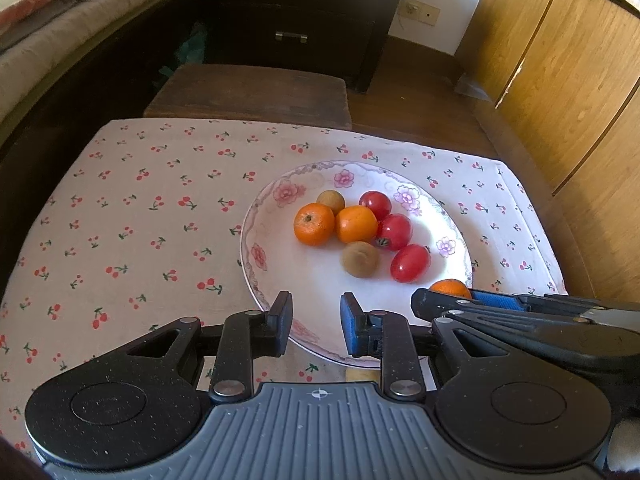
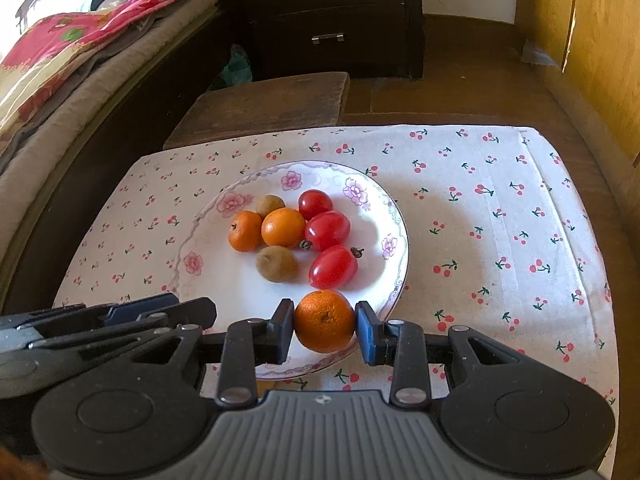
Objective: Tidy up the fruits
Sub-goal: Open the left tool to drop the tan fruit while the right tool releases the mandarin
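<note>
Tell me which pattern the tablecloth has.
The tablecloth is white with small red cherries on green stems; the right wrist view shows it best.

Seven fruits on plate, orange gripped

The right gripper has its fingers closed against an orange. The left gripper sits just beside it, fingers spread apart, holding nothing.

The white plate has pink and purple flowers. The cloth has little red cherries.
</note>
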The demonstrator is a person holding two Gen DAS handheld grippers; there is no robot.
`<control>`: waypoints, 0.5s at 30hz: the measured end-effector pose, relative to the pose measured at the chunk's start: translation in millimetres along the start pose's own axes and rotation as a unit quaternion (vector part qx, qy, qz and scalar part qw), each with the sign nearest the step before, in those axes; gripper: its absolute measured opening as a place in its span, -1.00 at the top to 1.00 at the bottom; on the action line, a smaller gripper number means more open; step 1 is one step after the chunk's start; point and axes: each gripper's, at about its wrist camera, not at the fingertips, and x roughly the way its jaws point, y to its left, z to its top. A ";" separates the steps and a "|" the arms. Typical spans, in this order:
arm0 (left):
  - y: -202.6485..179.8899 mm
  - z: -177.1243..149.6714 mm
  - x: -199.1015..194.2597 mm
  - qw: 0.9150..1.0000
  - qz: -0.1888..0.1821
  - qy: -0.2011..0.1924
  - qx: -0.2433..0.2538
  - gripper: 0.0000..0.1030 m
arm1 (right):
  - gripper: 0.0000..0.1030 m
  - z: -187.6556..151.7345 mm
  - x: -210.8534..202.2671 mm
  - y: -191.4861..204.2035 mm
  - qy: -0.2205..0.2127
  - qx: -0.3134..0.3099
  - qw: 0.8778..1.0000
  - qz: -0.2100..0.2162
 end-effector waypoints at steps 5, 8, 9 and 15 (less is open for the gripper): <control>0.9 -0.1 1.5 1.000 0.001 0.002 -0.003 0.34 | 0.32 2.0 0.9 -1.3 -0.003 0.010 1.000 0.007; 2.0 0.7 1.0 1.000 0.001 0.001 -0.005 0.35 | 0.32 4.4 -1.2 -0.6 -0.010 0.015 1.000 0.011; 2.1 1.1 0.6 1.000 0.001 0.000 -0.006 0.35 | 0.32 5.1 -1.2 -0.4 -0.010 0.016 1.000 0.012; 2.4 0.4 -1.0 1.000 -0.001 0.000 -0.007 0.35 | 0.32 2.5 -3.3 0.5 -0.011 0.016 1.000 0.009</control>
